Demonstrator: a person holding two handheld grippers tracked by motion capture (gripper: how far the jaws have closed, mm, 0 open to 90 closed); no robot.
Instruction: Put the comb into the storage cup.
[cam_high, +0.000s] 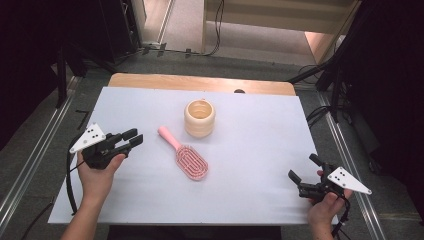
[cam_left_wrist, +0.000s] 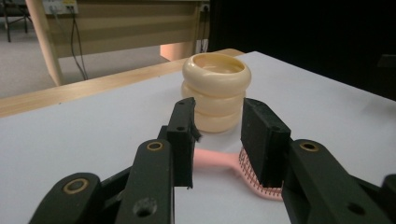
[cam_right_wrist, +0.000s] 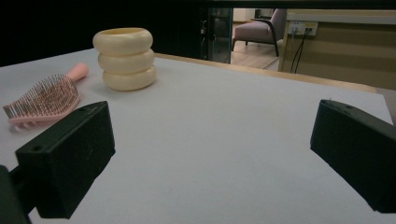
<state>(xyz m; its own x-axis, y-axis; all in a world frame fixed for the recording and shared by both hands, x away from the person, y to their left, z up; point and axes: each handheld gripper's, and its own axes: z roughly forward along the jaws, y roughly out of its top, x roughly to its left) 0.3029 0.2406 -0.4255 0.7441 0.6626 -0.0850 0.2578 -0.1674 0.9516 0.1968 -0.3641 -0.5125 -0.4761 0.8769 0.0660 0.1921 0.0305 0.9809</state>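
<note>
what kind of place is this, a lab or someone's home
Most likely a lab or recording room in an office, not a home. A white sheet covers the wooden table, metal floor rails run along both sides with black stands and loose cables, and an upholstered armchair stands in a room beyond.

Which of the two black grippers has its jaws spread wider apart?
The right gripper, held low near the table's right edge. Its jaws stand far apart; the left gripper, near the pink hairbrush, shows just a narrow gap.

no readable text, no labels, no brand marks, no numbers, no signs
</note>
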